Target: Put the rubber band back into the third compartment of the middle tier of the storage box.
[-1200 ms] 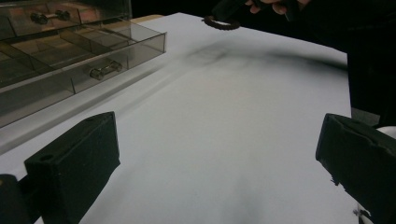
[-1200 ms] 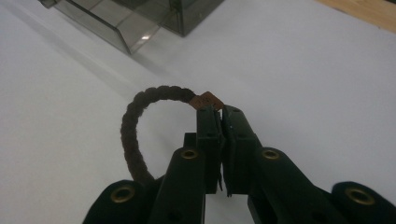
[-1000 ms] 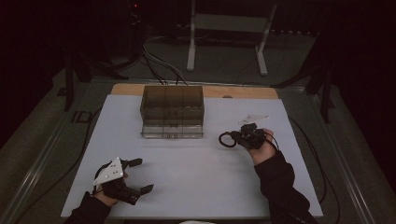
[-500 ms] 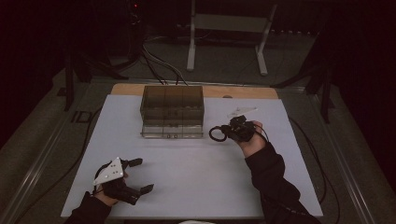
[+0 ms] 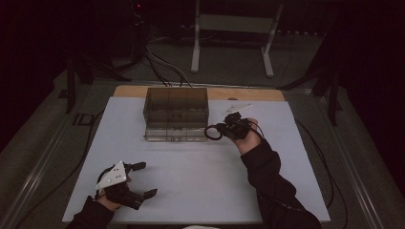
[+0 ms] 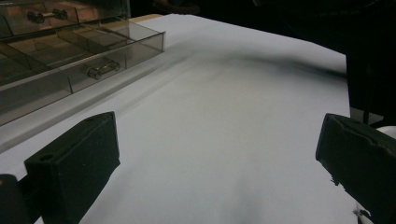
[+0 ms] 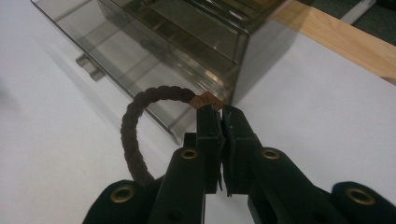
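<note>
The right gripper (image 5: 220, 130), jaws pinched on a dark hair tie (image 7: 135, 126), has moved closer to the clear box (image 5: 176, 114). The left gripper (image 5: 143, 180) stays wide open near the table's (image 5: 200, 176) front left corner.

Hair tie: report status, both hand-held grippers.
Right hand-held gripper shut on braided hair tie, beside smoky drawer box. Left hand-held gripper open, empty, at table's near edge. Nothing in the way.

Both hand-held black two-jaw grippers, left (image 5: 142, 180) lower left of frame carrying a grey three-cornered top plate (image 5: 112, 174), right (image 7: 220, 122) showing brass-ringed screw holes (image 7: 189, 153) along its black jaw arms; person wears dark long sleeves (image 5: 267, 176).
</note>
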